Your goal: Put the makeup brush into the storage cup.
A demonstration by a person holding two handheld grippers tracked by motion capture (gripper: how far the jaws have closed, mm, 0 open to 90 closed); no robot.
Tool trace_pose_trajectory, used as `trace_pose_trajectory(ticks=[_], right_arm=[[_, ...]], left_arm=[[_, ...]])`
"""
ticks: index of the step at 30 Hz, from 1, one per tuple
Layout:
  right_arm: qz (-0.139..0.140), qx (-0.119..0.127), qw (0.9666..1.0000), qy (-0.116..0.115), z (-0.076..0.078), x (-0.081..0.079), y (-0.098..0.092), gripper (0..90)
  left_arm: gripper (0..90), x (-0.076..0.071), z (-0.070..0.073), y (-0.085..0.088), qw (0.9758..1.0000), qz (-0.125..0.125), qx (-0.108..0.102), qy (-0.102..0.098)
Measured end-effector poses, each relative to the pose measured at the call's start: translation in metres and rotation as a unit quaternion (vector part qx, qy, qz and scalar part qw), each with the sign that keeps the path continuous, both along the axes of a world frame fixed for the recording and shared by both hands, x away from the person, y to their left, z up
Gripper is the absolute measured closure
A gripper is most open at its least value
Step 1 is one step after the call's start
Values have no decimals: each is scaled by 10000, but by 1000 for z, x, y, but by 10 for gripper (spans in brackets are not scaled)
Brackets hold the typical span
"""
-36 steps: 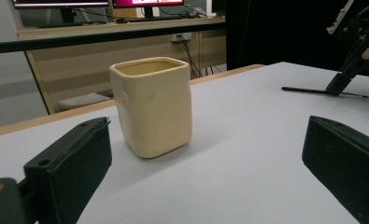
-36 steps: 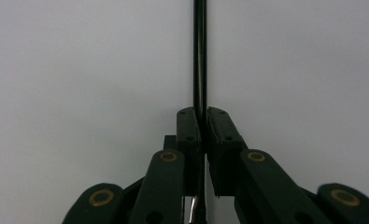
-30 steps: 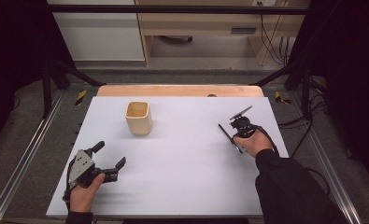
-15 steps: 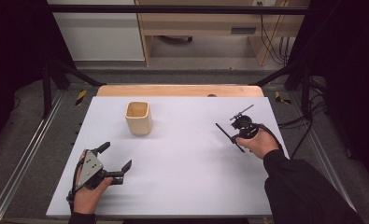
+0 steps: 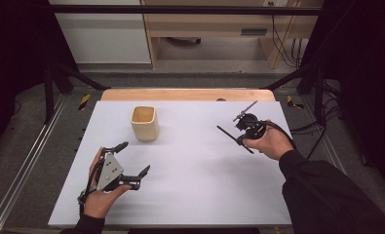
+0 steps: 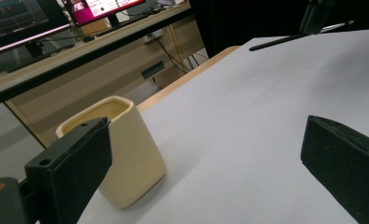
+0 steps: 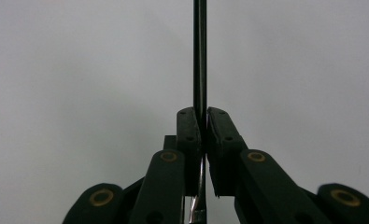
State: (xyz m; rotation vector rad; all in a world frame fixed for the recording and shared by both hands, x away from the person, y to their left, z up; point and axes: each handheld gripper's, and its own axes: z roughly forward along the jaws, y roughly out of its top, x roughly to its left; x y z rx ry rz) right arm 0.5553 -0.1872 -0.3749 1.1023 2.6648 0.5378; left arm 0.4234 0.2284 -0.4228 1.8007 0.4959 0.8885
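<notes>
With the right gripper (image 5: 242,127) clamped on the thin black rod (image 5: 227,133) at right of centre, tilt it upright over the beige cup (image 5: 144,123) at upper left, while the open left gripper (image 5: 131,158) steadies that cup.

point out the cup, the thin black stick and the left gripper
cup (image 5: 144,124), high view, on its front wall
thin black stick (image 7: 200,56), right gripper view, on the shaft above the shut jaws
left gripper (image 5: 132,158), high view, midway between its open fingertips

A thin black rod (image 7: 200,56) stands clamped upright, lifted above the table.
</notes>
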Motion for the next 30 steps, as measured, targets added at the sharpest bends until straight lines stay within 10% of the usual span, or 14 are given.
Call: trace_pose_trajectory(ticks=[30], right_arm=[[765,-261,9967,-65,38,-2,45,840]], left_arm=[[30,48,39,-77,9903,-730,1104,-412]])
